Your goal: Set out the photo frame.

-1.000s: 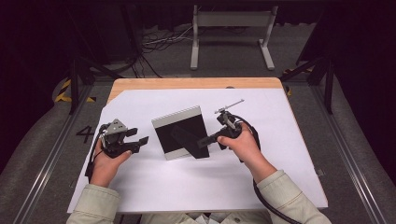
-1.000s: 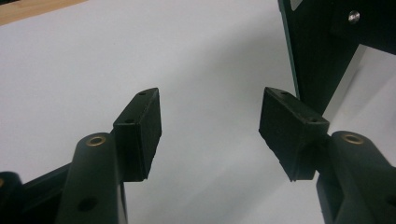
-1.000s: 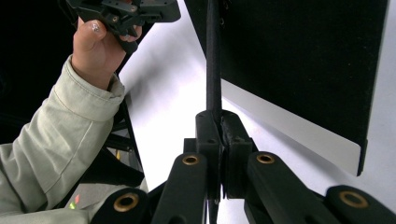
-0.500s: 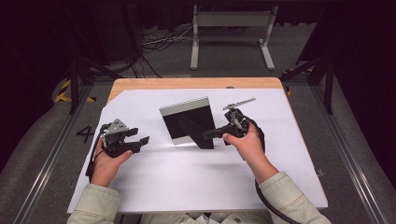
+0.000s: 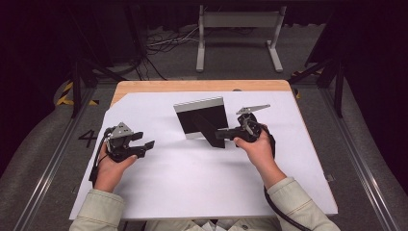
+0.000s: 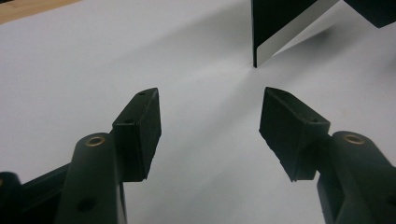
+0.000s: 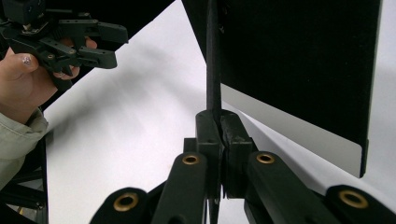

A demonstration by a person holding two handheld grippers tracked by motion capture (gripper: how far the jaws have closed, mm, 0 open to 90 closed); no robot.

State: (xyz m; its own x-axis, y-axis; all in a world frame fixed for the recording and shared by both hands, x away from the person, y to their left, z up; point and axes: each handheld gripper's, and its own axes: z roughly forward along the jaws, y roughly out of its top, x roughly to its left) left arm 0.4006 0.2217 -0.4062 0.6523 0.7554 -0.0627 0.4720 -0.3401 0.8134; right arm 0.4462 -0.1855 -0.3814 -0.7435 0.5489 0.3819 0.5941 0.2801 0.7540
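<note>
Tool work centred on the white-covered bench (image 5: 192, 192), where the black photo frame (image 5: 201, 118) stood near the middle. Right tool (image 5: 222, 134) pinched shut on its thin back stand (image 7: 213, 56); a tug could have toppled it. Left tool (image 5: 146, 147) rested gaping, empty, well apart.

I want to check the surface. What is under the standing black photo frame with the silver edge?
Under the black photo frame with a silver edge lies the white paper sheet. The right gripper pinches its black back stand. The wooden tabletop beneath is covered there.
</note>
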